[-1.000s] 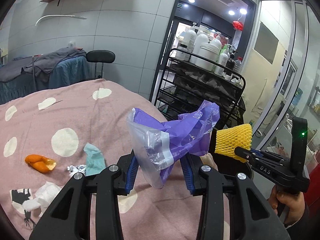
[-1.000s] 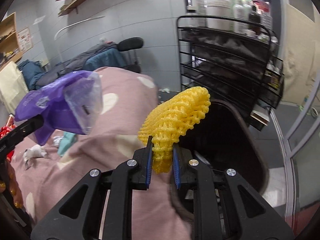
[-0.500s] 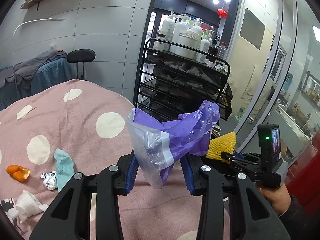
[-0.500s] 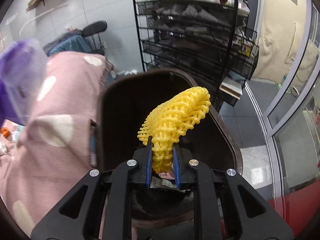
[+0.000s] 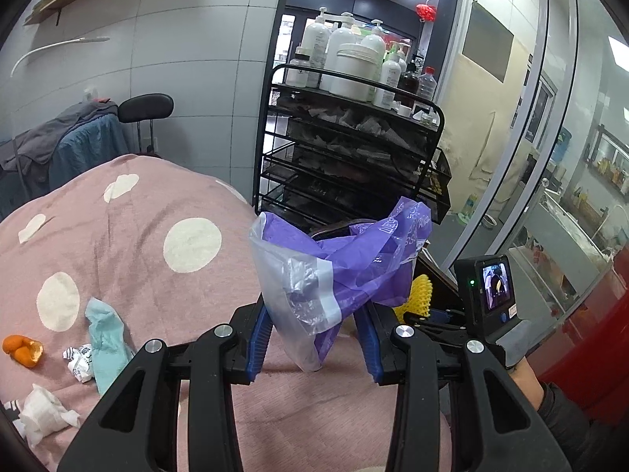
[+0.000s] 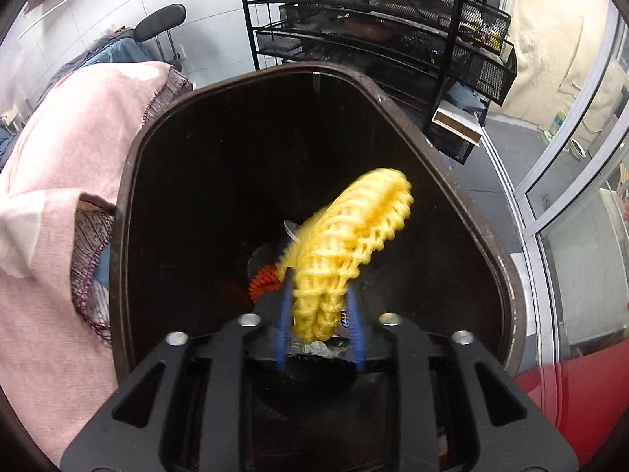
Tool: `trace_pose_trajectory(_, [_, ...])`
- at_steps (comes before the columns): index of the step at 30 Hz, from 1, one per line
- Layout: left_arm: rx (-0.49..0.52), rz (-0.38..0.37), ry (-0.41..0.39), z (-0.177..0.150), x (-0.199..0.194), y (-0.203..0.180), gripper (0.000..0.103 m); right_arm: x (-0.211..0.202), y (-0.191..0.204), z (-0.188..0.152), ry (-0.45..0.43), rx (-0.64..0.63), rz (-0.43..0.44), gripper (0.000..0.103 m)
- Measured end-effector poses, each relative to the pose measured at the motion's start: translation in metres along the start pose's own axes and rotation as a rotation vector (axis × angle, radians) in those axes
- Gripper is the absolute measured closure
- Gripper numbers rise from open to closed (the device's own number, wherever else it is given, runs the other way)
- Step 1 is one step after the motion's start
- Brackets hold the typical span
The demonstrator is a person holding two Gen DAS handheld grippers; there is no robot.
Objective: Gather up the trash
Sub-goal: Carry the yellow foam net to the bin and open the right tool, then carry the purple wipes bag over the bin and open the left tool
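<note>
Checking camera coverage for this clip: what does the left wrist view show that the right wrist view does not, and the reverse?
Left wrist only: the left gripper shut on the purple plastic bag, plus the orange peel and tissue on the bed.
Right wrist only: the bin interior, with the right gripper opening above it.
Both: the yellow foam net, pink blanket and black rack.

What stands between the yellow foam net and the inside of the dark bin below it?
Nothing visible does. The yellow foam net hangs between the blue pads of the right tool, whose jaws are opening, directly over the open mouth of the dark bin. No lid or other object covers the opening; only earlier trash lies at its bottom.
</note>
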State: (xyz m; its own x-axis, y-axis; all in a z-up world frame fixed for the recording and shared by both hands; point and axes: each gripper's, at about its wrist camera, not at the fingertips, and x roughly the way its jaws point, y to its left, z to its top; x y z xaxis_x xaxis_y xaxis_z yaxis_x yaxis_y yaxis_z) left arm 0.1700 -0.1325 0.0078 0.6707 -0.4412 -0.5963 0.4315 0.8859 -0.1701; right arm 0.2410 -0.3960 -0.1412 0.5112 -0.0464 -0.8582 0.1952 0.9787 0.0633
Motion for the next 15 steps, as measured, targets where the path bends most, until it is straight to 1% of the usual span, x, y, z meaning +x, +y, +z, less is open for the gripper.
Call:
trace_pose_trajectory(1, [0.001, 0.0, 0.001, 0.0, 0.001, -0.001, 0.064, 0.001, 0.0, 0.0, -0.001, 0.001, -0.003, 0.053])
trace_pose_trajectory(2, [0.002, -0.001, 0.003, 0.0, 0.001, -0.001, 0.064, 0.001, 0.0, 0.0, -0.006, 0.004, -0.005, 0.045])
trace_pose_trajectory(6, [0.013, -0.004, 0.013, 0.0, 0.005, -0.004, 0.064, -0.005, 0.001, -0.002, -0.021, 0.008, 0.006, 0.041])
trace_pose_trajectory(7, [0.017, -0.005, 0.016, 0.0, 0.007, -0.005, 0.064, -0.008, 0.001, -0.002, -0.027, 0.011, 0.011, 0.039])
trace_pose_trajectory(11, [0.028, -0.012, 0.026, 0.002, 0.013, -0.011, 0.064, -0.024, 0.002, -0.009, -0.058, 0.025, 0.033, 0.032])
trace_pose_trajectory(15, [0.046, -0.023, 0.034, 0.007, 0.021, -0.019, 0.064, -0.041, 0.0, -0.015, -0.092, 0.042, 0.045, 0.029])
